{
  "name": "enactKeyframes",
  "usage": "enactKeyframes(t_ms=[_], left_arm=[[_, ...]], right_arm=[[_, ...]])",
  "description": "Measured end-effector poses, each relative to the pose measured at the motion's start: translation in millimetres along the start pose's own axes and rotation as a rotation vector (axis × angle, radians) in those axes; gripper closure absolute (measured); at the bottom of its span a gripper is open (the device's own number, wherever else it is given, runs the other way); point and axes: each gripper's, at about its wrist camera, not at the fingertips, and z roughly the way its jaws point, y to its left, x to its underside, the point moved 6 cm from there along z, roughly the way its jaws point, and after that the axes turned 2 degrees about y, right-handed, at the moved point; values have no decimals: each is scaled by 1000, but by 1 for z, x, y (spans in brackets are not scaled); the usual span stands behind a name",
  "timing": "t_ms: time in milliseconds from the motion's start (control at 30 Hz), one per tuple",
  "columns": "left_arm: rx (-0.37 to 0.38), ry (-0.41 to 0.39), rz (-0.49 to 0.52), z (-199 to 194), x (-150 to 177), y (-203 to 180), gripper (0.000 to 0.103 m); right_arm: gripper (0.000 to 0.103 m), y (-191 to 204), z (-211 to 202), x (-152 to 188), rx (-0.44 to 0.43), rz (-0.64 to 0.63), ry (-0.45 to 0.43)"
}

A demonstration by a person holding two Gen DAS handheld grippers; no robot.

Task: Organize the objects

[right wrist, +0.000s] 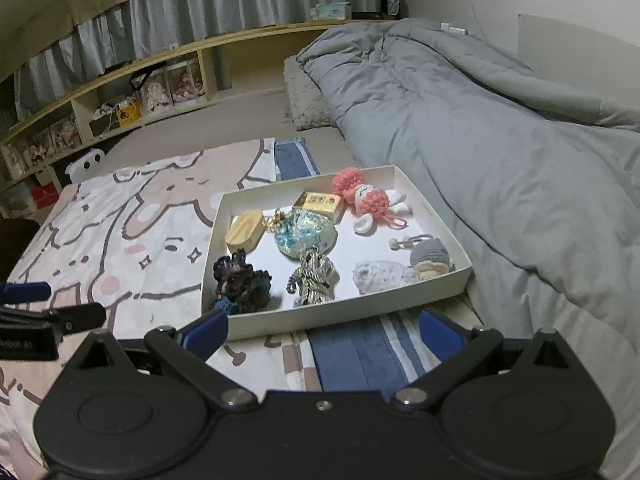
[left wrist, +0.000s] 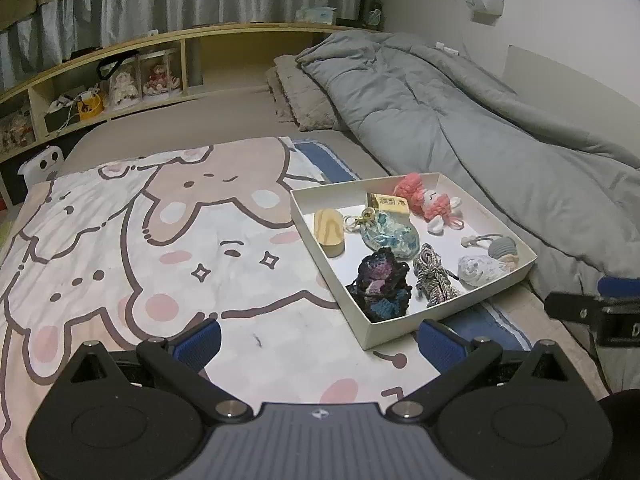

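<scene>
The left hand-held gripper [left wrist: 319, 338] hovers low over a cartoon-bunny printed blanket [left wrist: 168, 248] on the bed, its blue-padded fingers spread wide apart with nothing between them. The right hand-held gripper [right wrist: 323, 332] is likewise spread wide and empty, poised just short of the near wall of a shallow white cardboard box tray [right wrist: 340, 312] that sits on the blanket's blue-striped edge.

All the small items lie inside the tray. At the far side are a pink and white crocheted bunny doll [right wrist: 370, 200] and a small gold rectangular box [right wrist: 318, 203]. Beside the gold box, toward the left wall, lies an oval light-wood block [right wrist: 245, 230]. A blue and white crocheted pouch with a gold clasp [right wrist: 306, 236] rests in the middle, touching the gold box. Along the near wall, from left to right, sit a dark purple and blue crocheted piece [right wrist: 240, 280], a bundle of silver-grey twisted cord [right wrist: 312, 280], and a pale white-blue crocheted ball [right wrist: 378, 276]. In the right corner lies a small crocheted figure with a grey cap [right wrist: 428, 258], with a hair tie [right wrist: 408, 241] just beside it.

A rumpled grey duvet [left wrist: 460, 120] lies along the right of the tray. Behind the bed runs a wooden cubby shelf [left wrist: 120, 64] holding boxed dolls, under grey curtains.
</scene>
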Motion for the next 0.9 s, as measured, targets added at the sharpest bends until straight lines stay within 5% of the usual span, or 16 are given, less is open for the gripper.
enactKeyframes(t_ms=[900], left_arm=[[15, -3, -26, -7, 4, 5, 0]], right_arm=[[0, 1, -2, 3, 3, 10, 14]])
